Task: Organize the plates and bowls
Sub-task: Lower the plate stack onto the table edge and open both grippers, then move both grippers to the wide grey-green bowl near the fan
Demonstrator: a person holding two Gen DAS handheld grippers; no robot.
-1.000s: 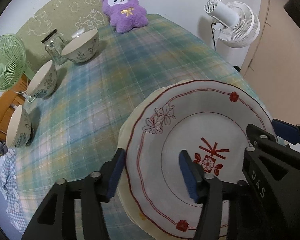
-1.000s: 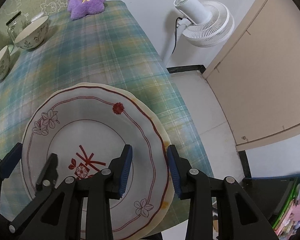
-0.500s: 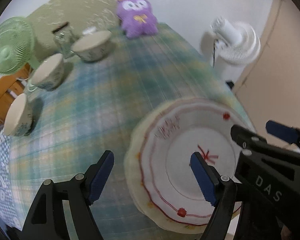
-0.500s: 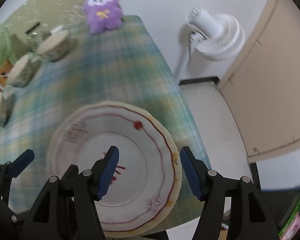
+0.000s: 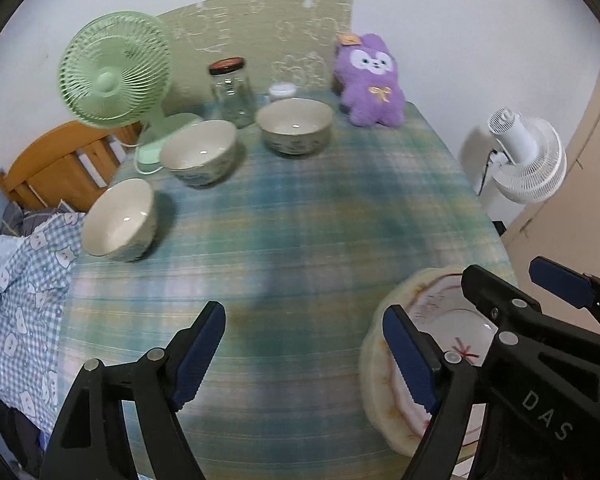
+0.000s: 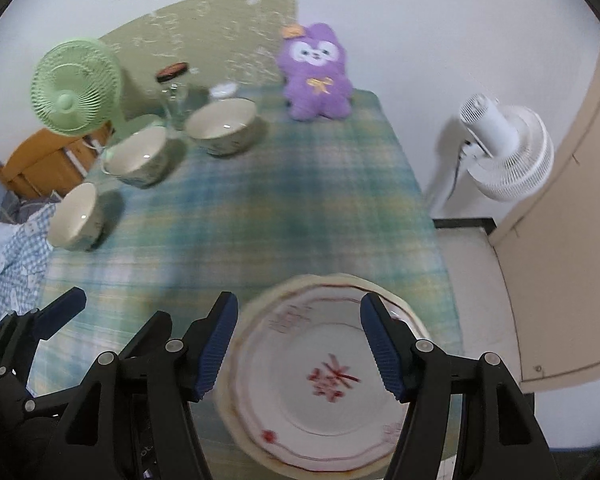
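A white plate with red trim (image 6: 320, 376) lies on a cream plate (image 6: 236, 412) at the near right corner of the table; the stack also shows in the left wrist view (image 5: 380, 364). Three cream bowls stand apart at the far left: one near (image 5: 118, 220), one middle (image 5: 199, 154), one far (image 5: 295, 126). My left gripper (image 5: 304, 356) is open and empty above the cloth, left of the plates. My right gripper (image 6: 300, 344) is open and empty, raised over the plates.
The table has a green plaid cloth (image 5: 300, 220). At the back stand a green desk fan (image 5: 114, 70), a glass jar (image 5: 232, 92) and a purple plush toy (image 5: 370, 80). A white floor fan (image 5: 528, 160) stands right of the table. A checked cloth (image 5: 24, 280) hangs at left.
Both grippers opened, let go of the red-trimmed plate onto the cream plate, and pulled back and up. The left gripper swung left toward the bowls.
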